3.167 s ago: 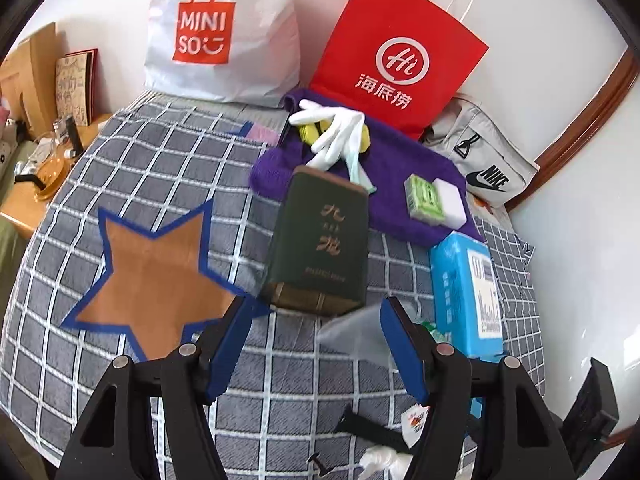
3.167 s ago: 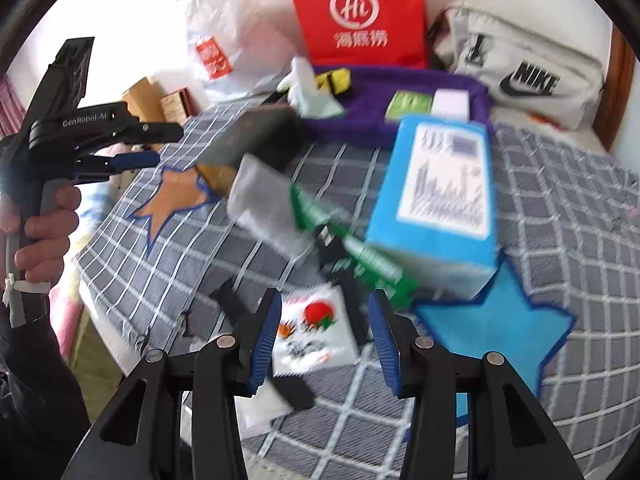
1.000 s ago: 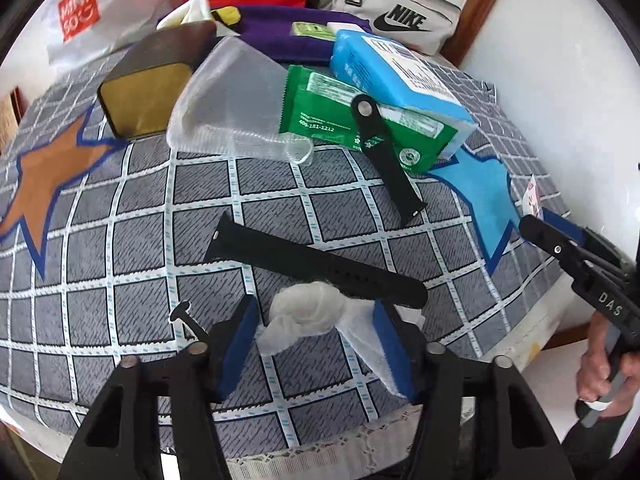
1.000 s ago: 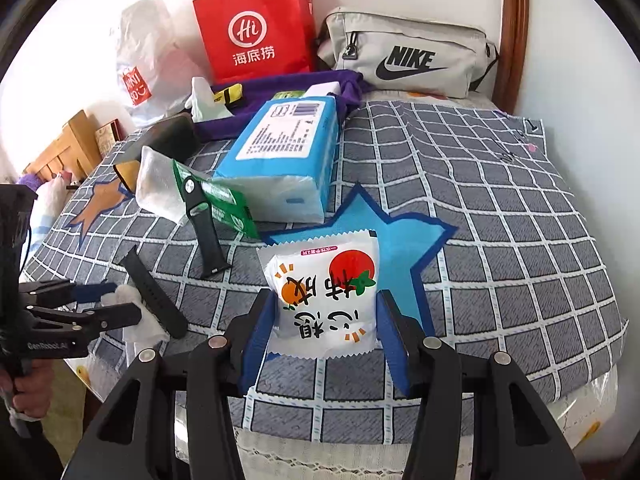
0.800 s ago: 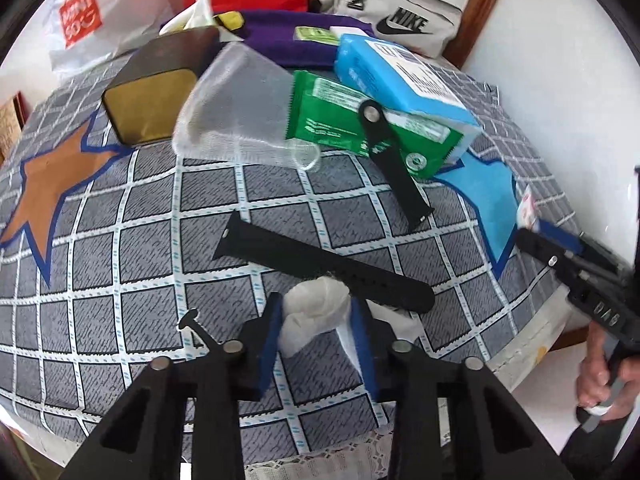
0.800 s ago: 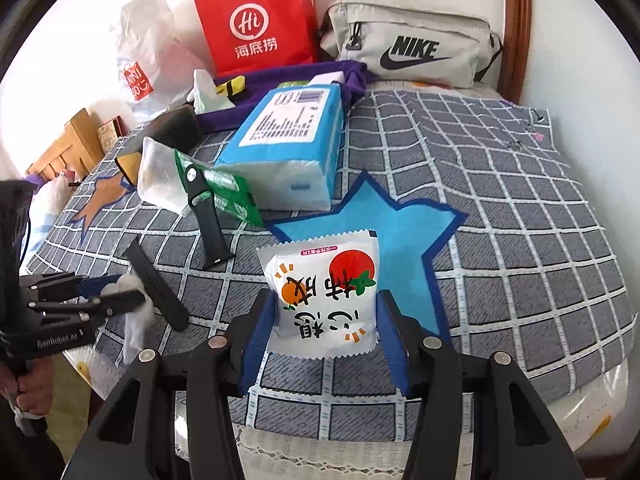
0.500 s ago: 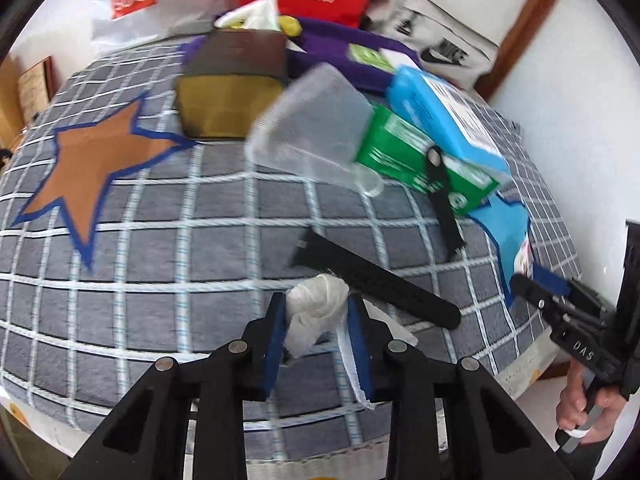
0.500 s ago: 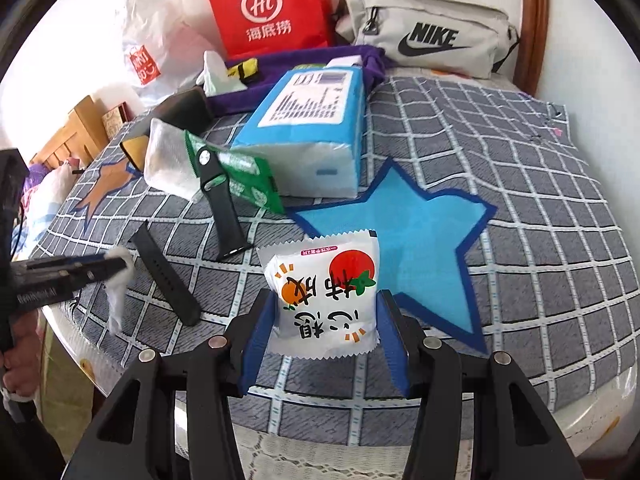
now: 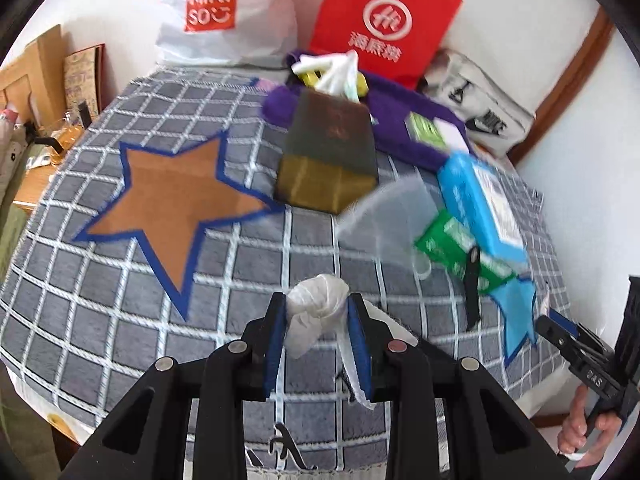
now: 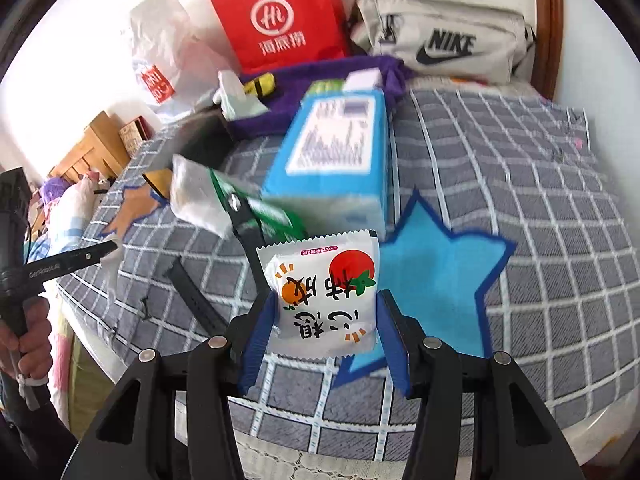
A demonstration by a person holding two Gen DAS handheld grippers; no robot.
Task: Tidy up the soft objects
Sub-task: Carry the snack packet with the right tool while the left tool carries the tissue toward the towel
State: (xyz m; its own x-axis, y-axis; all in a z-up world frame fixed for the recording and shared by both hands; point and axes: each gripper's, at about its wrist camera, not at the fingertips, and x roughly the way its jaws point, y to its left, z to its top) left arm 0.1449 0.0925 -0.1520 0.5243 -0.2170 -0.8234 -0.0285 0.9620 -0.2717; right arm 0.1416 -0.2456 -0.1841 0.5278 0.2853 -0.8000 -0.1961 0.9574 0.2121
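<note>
Left gripper (image 9: 316,312) clenches a knotted white plastic bag (image 9: 316,300) between its pads, MINISO bag (image 9: 212,4) far beyond, while right gripper (image 10: 325,312) grips a white snack packet (image 10: 324,292) printed with a tomato, NIKE pouch (image 10: 444,44) well ahead.

A grey checked bedcover (image 9: 100,320) carries an orange star patch (image 9: 172,196) on one side and a blue star patch (image 10: 436,276) on the other. Against the white wall at the far edge stand a white MINISO bag (image 9: 224,12) and a red paper bag (image 9: 380,24), with a grey Nike pouch (image 10: 444,40) lying beside the red one and next to a wooden bed frame (image 10: 548,20). Off the bedcover's side stands wooden furniture (image 9: 28,76) bearing small, indistinct items.
</note>
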